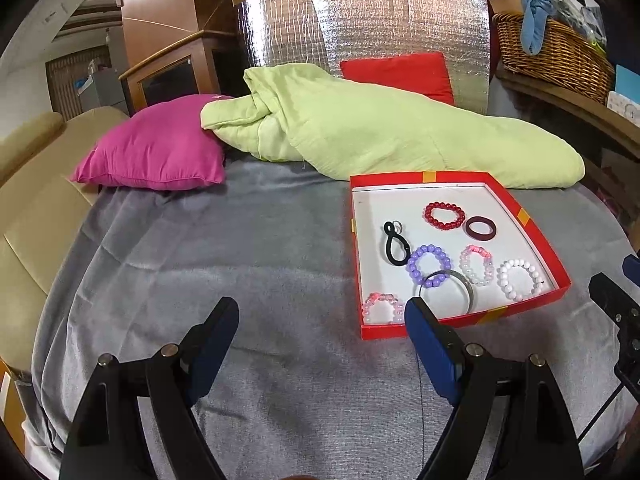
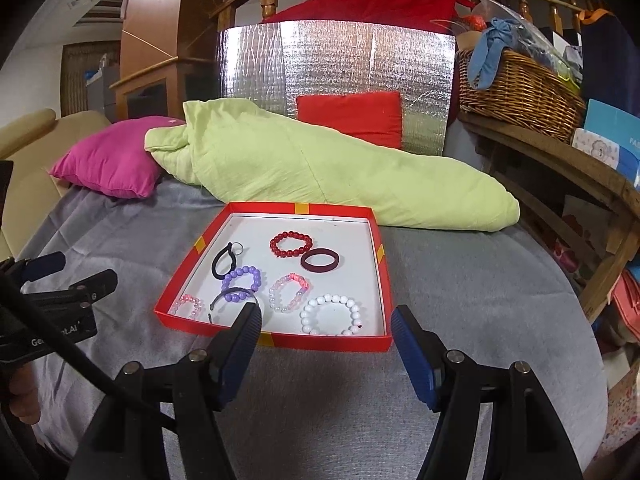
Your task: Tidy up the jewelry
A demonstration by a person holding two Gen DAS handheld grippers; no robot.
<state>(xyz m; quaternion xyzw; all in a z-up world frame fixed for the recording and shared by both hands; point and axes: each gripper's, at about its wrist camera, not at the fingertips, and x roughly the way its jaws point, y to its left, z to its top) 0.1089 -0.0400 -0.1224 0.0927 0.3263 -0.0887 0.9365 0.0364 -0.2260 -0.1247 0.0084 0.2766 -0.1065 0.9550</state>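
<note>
Both grippers hover empty, jaws wide | red tray [image 2: 384, 276] with the bracelets lies on grey blanket [image 2: 460, 280] | dead ahead of right gripper [image 2: 326, 320], nearer; right of left gripper [image 1: 322, 312] | white bead bracelet [image 2: 331, 314] closest.

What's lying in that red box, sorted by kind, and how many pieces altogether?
In the red box:
Beaded bracelets: 5 (red, purple, white, two pink-and-clear)
Plain rings or bangles: 2 (maroon, metallic)
Black loop with ring: 1
Total: 8
</note>
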